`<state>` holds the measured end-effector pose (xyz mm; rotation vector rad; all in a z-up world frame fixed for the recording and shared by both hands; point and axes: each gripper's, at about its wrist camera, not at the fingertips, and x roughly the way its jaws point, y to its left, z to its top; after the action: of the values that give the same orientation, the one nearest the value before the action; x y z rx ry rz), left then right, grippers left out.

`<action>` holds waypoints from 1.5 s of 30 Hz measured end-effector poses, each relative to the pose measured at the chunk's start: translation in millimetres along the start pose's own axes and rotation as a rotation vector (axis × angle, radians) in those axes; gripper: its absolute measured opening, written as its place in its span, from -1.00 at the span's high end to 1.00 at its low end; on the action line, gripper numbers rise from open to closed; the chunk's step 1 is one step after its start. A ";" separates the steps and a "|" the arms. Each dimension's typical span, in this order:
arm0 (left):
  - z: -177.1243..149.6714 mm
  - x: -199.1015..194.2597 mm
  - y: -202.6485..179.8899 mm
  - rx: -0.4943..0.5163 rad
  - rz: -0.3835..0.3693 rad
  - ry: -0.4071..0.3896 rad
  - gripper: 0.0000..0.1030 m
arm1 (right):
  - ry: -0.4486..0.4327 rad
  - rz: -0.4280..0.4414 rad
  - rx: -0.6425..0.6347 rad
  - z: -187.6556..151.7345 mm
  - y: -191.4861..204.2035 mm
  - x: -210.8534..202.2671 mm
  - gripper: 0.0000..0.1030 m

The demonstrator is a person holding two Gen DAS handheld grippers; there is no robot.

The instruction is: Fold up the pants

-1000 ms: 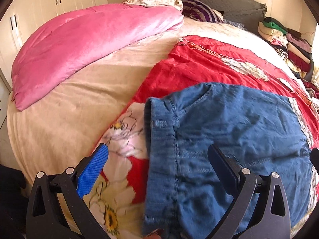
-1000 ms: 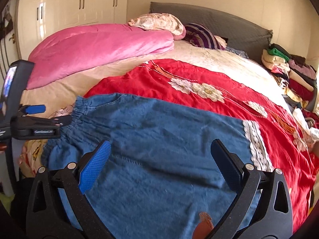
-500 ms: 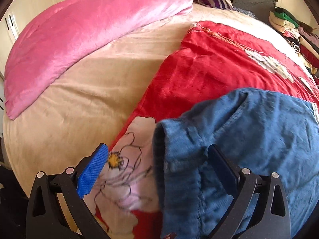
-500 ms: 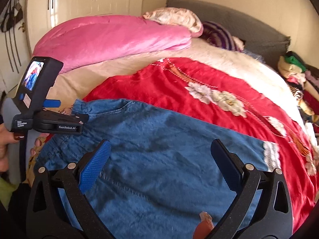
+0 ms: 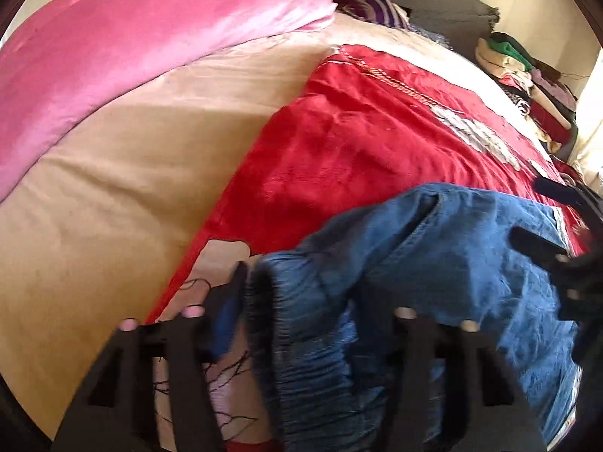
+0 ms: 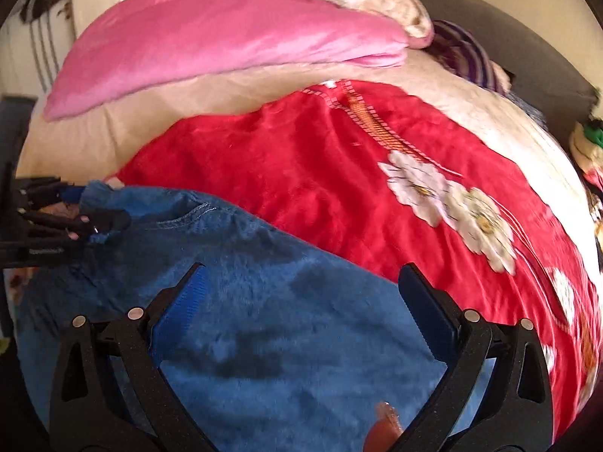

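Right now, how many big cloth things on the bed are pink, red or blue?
Pink: 1, the shiny pink quilt
Red: 1, the red flowered blanket
Blue: 1, the blue denim pants
Total: 3

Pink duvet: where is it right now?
In both views the pink duvet lies along the bed's far left side, on the beige sheet, left of the red blanket.
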<state>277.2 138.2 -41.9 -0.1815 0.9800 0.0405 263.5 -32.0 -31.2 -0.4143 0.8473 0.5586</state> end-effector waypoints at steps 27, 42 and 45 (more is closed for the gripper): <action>-31.7 -74.7 -31.1 0.180 0.017 -0.151 0.44 | -0.127 0.250 0.017 -20.6 10.2 -41.9 0.88; -74.2 -129.8 -46.5 0.258 -0.007 -0.220 0.38 | -0.206 0.293 0.059 -96.2 46.3 -141.5 0.90; -91.2 -137.9 -44.6 0.272 -0.014 -0.214 0.36 | -0.194 0.307 0.053 -113.4 60.8 -155.0 0.90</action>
<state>130.5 85.3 28.8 0.0652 0.7611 -0.0851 77.3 -92.6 16.3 -0.1775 0.7403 0.8443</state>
